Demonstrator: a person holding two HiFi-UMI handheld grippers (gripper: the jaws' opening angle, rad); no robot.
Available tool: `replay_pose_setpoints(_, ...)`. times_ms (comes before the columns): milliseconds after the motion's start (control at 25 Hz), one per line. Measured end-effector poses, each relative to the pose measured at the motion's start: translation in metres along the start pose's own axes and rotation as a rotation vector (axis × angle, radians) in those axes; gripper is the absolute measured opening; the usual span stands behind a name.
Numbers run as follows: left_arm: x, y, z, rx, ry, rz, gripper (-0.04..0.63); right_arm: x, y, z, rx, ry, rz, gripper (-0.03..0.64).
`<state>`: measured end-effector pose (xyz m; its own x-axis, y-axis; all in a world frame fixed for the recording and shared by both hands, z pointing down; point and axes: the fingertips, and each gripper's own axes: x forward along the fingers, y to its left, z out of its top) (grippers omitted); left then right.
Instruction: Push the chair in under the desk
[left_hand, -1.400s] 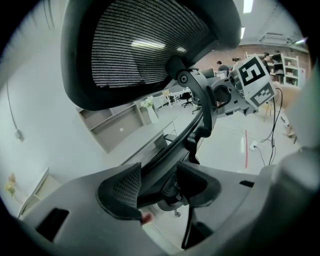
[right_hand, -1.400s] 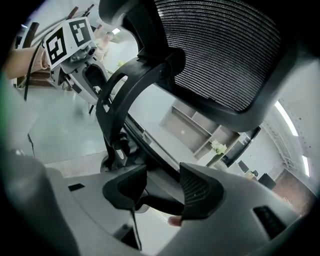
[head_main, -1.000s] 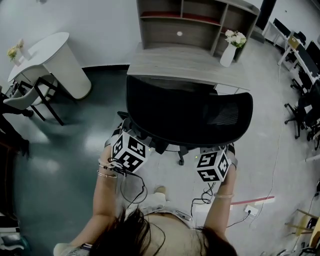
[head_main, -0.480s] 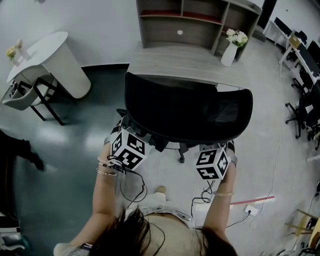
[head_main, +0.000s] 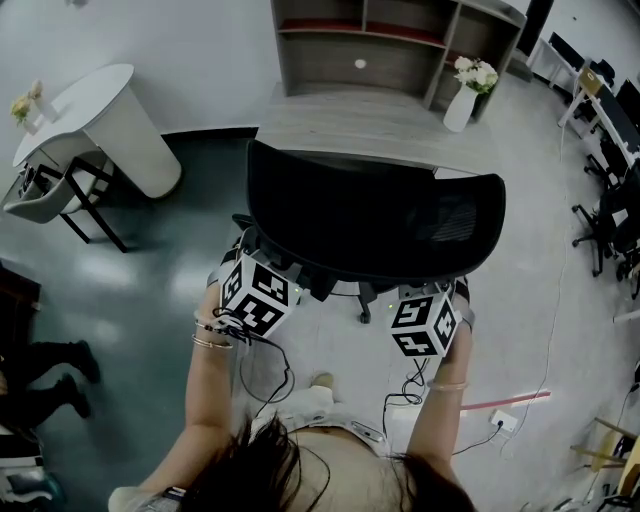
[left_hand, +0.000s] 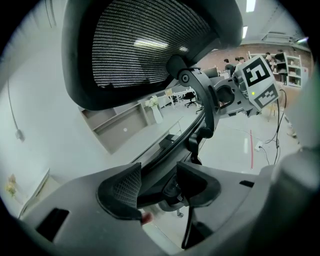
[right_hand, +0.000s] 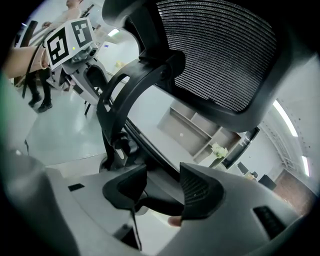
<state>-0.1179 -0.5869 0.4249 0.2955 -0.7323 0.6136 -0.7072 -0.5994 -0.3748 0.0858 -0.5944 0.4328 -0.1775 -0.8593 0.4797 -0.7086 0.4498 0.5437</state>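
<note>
Starting at the far left of your head view, a person's legs (head_main: 45, 385) stand on the dark floor. Above them is a round white table (head_main: 100, 110) with a grey chair (head_main: 45, 195) tucked against it. Then comes your left gripper (left_hand: 160, 182). Its own view shows the jaws closed on a dark part of the office chair (head_main: 375, 220), low down behind the seat, and that part fills the gap between the pads. The chair is the black mesh-back one right in front of you, between your two hands. From above, the top of its back just overlaps the near edge of the wooden desk (head_main: 370, 125), so it's snug against the desk, with the mesh back facing you. Behind the desk there's a shelf unit (head_main: 395, 45). Your right gripper (right_hand: 162, 190) does the same on the other side, with its jaws set wide and clamped round a dark bar of the chair's frame under the backrest. Both marker cubes sit just below the backrest in the head view. Further right, a white vase (head_main: 460, 105) with pale flowers stands on the desk's right end. A power strip (head_main: 500, 420) lies on the light floor beside a red strip (head_main: 505, 403), and more office chairs (head_main: 605, 220) are parked at the far right edge.
</note>
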Motion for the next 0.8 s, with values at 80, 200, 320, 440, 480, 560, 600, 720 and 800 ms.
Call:
replay_pose_setpoints(80, 0.0018, 0.0034, -0.0004, -0.001, 0.001, 0.001, 0.219, 0.0012, 0.0008, 0.0023, 0.0, -0.005, -0.002, 0.198)
replay_pose_setpoints(200, 0.0016, 0.0042, -0.0001, -0.007, -0.004, -0.01, 0.219, 0.0012, 0.0008, 0.0024, 0.002, -0.006, -0.003, 0.198)
replay_pose_setpoints(320, 0.0018, 0.004, 0.0006, -0.009, -0.01, -0.009, 0.219, 0.0017, 0.0002, 0.002, 0.003, -0.005, 0.0, 0.198)
replay_pose_setpoints(440, 0.0024, 0.0043, 0.0011, -0.011, -0.012, -0.008, 0.219, 0.0024, 0.0, 0.0015, 0.004, -0.001, -0.001, 0.198)
replay_pose_setpoints(480, 0.0024, 0.0043, 0.0011, -0.012, -0.013, -0.009, 0.219, 0.0026, 0.0, 0.0014, 0.004, -0.001, 0.0, 0.198)
replay_pose_setpoints(560, 0.0025, 0.0045, 0.0011, -0.012, -0.013, -0.011, 0.219, 0.0028, -0.0001, 0.0015, 0.002, -0.001, 0.001, 0.198)
replay_pose_setpoints(600, 0.0024, 0.0047, 0.0011, -0.012, -0.013, -0.01, 0.219, 0.0028, -0.0001, 0.0017, 0.002, -0.001, 0.001, 0.198)
replay_pose_setpoints(720, 0.0015, 0.0045, 0.0005, -0.013, -0.012, -0.008, 0.219, 0.0021, 0.0007, 0.002, 0.003, -0.003, 0.001, 0.198)
replay_pose_setpoints(800, 0.0014, 0.004, 0.0002, -0.018, -0.014, -0.008, 0.219, 0.0017, 0.0008, 0.0016, 0.004, -0.005, 0.0, 0.198)
